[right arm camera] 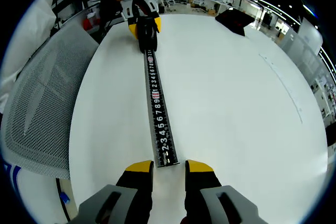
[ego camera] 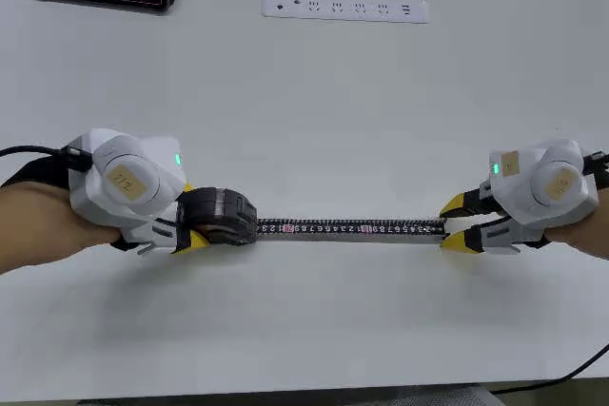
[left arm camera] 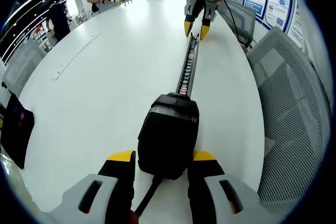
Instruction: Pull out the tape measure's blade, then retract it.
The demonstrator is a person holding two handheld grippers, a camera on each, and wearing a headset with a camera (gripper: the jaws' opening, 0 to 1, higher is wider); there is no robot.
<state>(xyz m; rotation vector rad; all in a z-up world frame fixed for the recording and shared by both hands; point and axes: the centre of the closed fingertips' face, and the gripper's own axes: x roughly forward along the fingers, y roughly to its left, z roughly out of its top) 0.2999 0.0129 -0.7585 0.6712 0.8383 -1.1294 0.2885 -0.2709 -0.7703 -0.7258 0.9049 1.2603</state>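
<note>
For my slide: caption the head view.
Left gripper grips the tape measure; its blade extends to the right gripper.

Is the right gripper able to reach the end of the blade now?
Probably yes: the blade's end lies on the bare table just ahead of the right gripper, whose jaws stand open, with nothing between.

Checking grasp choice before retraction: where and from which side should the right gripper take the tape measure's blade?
Probably the blade at its free end, approached head-on along its length, opposite the case that the left gripper clamps. It lies flat, numbers up, so the right gripper, jaws astride it, can pinch its edges.
</note>
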